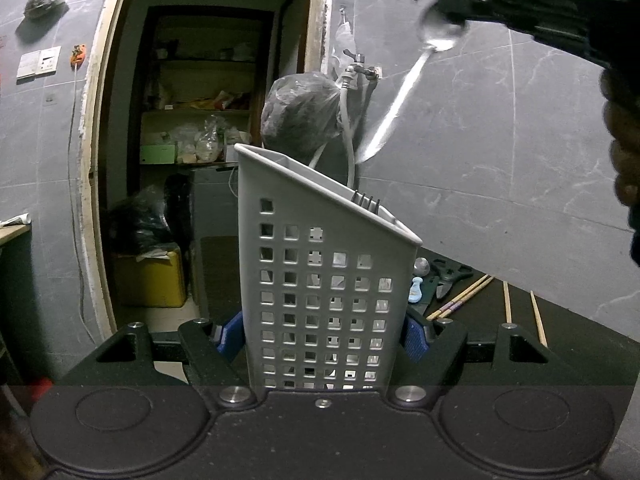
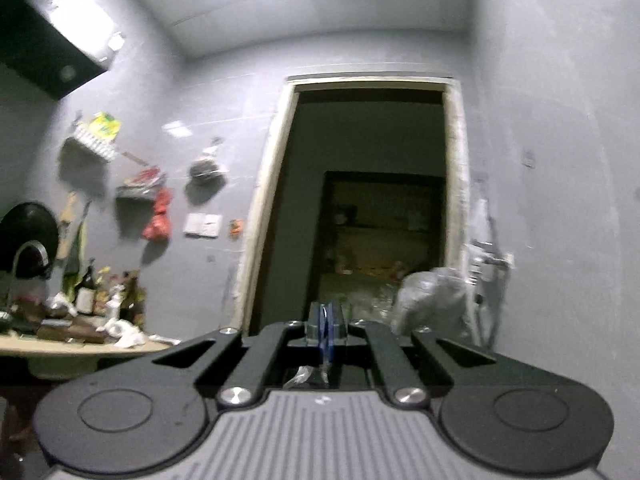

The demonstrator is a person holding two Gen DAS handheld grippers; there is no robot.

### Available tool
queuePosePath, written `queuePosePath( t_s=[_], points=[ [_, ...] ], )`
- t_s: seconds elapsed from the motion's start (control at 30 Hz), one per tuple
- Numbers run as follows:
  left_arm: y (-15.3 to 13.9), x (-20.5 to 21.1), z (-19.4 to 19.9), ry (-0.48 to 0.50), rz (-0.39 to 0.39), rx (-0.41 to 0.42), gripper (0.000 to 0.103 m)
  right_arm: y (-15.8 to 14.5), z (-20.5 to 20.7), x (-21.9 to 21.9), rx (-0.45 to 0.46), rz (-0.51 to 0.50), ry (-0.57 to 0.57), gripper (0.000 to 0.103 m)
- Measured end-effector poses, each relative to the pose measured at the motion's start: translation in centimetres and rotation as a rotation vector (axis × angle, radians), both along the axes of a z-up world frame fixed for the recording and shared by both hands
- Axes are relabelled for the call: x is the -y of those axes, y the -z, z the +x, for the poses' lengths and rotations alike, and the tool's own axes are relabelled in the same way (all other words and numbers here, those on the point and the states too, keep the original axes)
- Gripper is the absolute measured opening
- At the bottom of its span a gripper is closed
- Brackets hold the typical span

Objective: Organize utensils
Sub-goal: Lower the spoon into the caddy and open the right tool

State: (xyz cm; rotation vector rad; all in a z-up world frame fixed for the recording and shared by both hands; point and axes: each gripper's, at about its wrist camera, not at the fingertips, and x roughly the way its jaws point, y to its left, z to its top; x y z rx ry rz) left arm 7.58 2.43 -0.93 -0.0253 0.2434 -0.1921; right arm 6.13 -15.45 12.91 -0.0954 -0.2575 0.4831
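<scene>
Left gripper (image 1: 322,336) jaws clamp the white perforated utensil holder (image 1: 320,280), upright at the dark desk (image 1: 560,332) edge. Fork tines (image 1: 366,201) poke above its slanted rim. Right gripper (image 1: 452,12) jaws pinch a spoon (image 1: 400,92) by its bowl, handle hanging over the holder, open air around it. Chopsticks (image 1: 460,298), scissors (image 1: 448,278) lie beyond.

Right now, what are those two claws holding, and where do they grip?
The left gripper clamps the white utensil holder by its lower sides. The right gripper pinches a spoon at the bowl end, handle hanging down.

Dim room, ceiling glare, fisheye blur
</scene>
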Motion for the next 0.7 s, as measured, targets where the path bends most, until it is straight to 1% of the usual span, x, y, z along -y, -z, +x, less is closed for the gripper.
queuePosePath(
  t_s=[0.13,0.27,0.43,0.7],
  points=[
    [0.0,-0.1,0.1,0.005,0.001,0.001,0.077,0.8,-0.1,-2.1,0.002,-0.062,-0.022,0.003],
    [0.1,-0.1,0.1,0.008,0.0,0.002,0.077,2.2,-0.1,-3.6,-0.007,-0.107,0.002,0.003],
    [0.1,-0.1,0.1,0.008,0.001,0.002,0.077,4.0,-0.2,-4.4,-0.037,-0.15,0.009,0.003],
    [0.1,-0.1,0.1,0.006,0.002,0.002,0.077,5.4,-0.2,-5.2,-0.072,-0.208,0.002,0.003]
  ],
)
